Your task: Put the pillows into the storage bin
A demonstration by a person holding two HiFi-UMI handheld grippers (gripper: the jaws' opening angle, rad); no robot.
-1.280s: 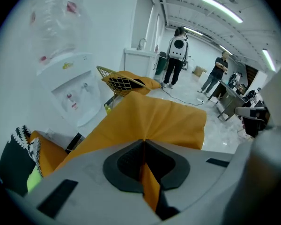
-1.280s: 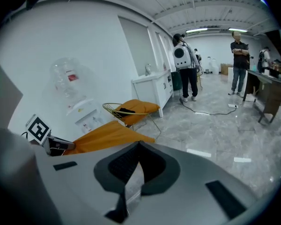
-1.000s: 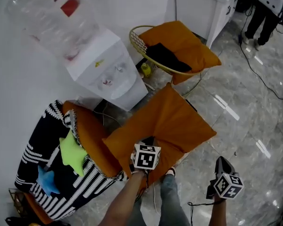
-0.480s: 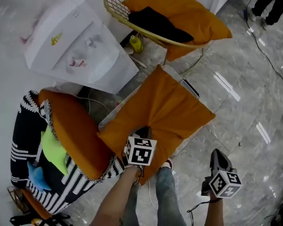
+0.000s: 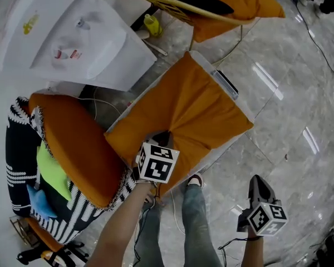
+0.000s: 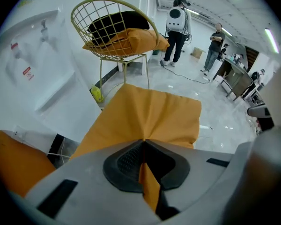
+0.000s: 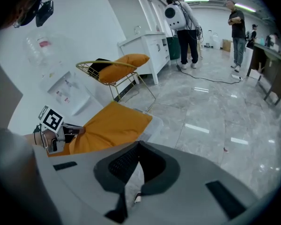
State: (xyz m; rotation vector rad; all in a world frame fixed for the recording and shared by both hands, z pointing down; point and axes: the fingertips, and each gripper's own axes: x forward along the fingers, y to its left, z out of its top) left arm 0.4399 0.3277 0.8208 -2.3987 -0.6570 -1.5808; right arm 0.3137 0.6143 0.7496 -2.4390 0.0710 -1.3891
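An orange pillow lies across the top of a clear storage bin on the floor. My left gripper is shut on the pillow's near edge; in the left gripper view the pillow bunches into a fold where the left gripper pinches it. To the right, my right gripper hangs above bare floor, shut and holding nothing. From the right gripper the pillow and the bin's rim show at left. A second orange pillow rests on a striped chair.
A water dispenser stands behind the bin. A yellow wire chair holds a third orange pillow and a black cushion. The striped chair is at left. My legs and a shoe are near the bin. People stand far off.
Both grippers have sunk. The pillow in the left gripper has come down onto the bin, and the view has shifted so the wire chair sits at the top edge.
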